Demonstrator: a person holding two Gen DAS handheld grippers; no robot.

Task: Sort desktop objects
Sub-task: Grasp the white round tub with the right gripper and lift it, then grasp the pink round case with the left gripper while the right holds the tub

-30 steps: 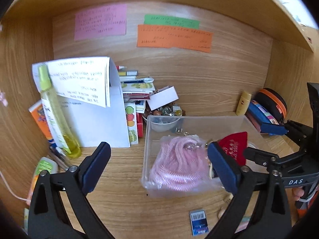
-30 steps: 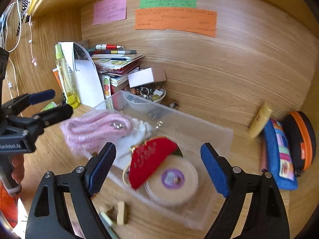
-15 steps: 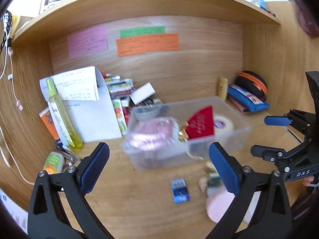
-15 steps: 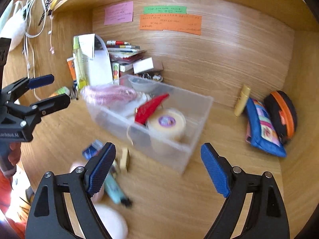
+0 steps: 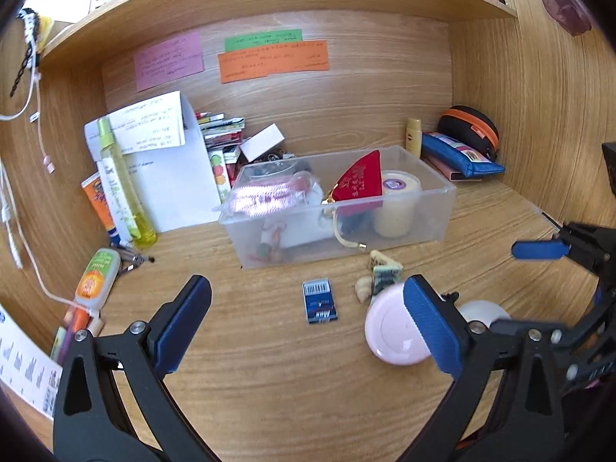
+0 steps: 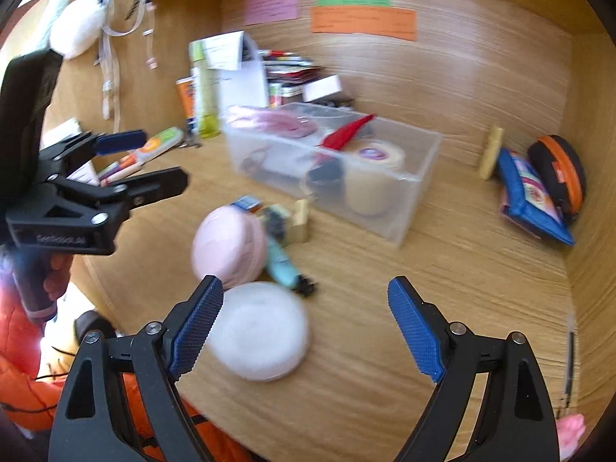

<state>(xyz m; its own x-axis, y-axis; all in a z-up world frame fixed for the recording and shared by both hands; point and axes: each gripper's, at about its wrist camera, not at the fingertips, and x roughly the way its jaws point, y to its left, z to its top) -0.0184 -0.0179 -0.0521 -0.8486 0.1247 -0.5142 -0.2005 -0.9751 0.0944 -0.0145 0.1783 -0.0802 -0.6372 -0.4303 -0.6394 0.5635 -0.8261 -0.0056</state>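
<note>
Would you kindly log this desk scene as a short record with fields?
left gripper: open, empty, above the desk
right gripper: open, empty
clear plastic bin: holds a pink coiled cord, a red fabric pouch and a cream tape roll
loose on wooden desk: small blue barcoded packet, round pink case, round white pad
back right: blue pencil case, black and orange zip case

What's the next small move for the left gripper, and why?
Probably ease the left gripper forward and down onto the small blue card. Both grippers are open and empty, the card lies loose on the desk almost between the left fingers, and the clear bin just behind it already holds sorted items. The right gripper hangs nearer the white round case.
</note>
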